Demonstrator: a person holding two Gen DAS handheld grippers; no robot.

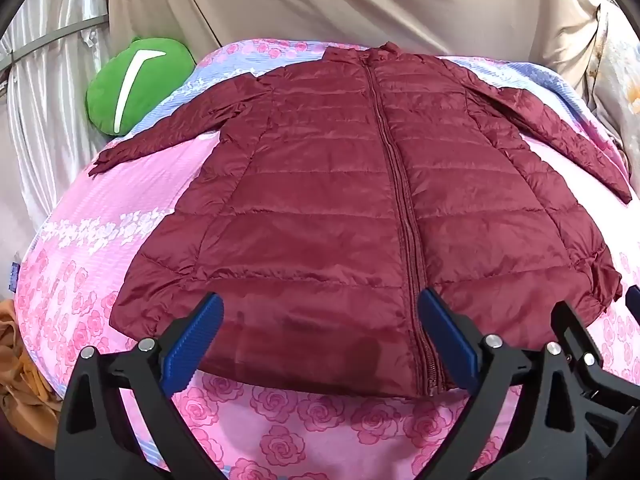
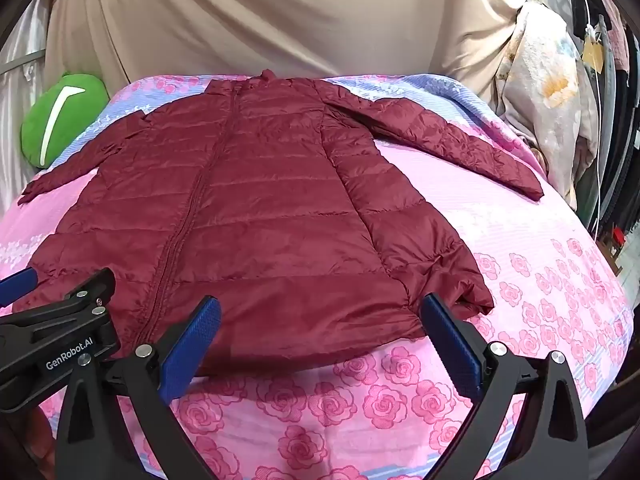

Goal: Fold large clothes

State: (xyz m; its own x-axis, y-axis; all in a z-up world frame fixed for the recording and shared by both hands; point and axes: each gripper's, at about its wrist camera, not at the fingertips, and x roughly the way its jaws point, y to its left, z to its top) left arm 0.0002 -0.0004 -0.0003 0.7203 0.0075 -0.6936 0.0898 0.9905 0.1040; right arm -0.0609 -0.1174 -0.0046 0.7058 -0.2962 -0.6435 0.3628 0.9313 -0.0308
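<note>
A dark red quilted jacket (image 1: 332, 208) (image 2: 256, 208) lies flat and zipped on a bed with a pink rose-print sheet (image 1: 280, 432) (image 2: 304, 412). Its collar points away and both sleeves are spread outward. My left gripper (image 1: 320, 312) hovers open over the hem, left of the zipper (image 1: 400, 200), with nothing between its blue pads (image 1: 192, 344). Over the right part of the hem, my right gripper (image 2: 320, 316) stands open and empty too. The right gripper's black frame (image 1: 580, 352) shows at the right edge of the left wrist view, and the left gripper's frame (image 2: 56, 332) at the left of the right wrist view.
A green cushion (image 1: 136, 84) (image 2: 60, 120) lies at the bed's far left corner. Beige cloth (image 1: 360, 4) hangs behind the bed. A floral bundle (image 2: 548, 92) and hanging items stand at the right. Orange fabric (image 1: 20, 376) lies beside the bed's left edge.
</note>
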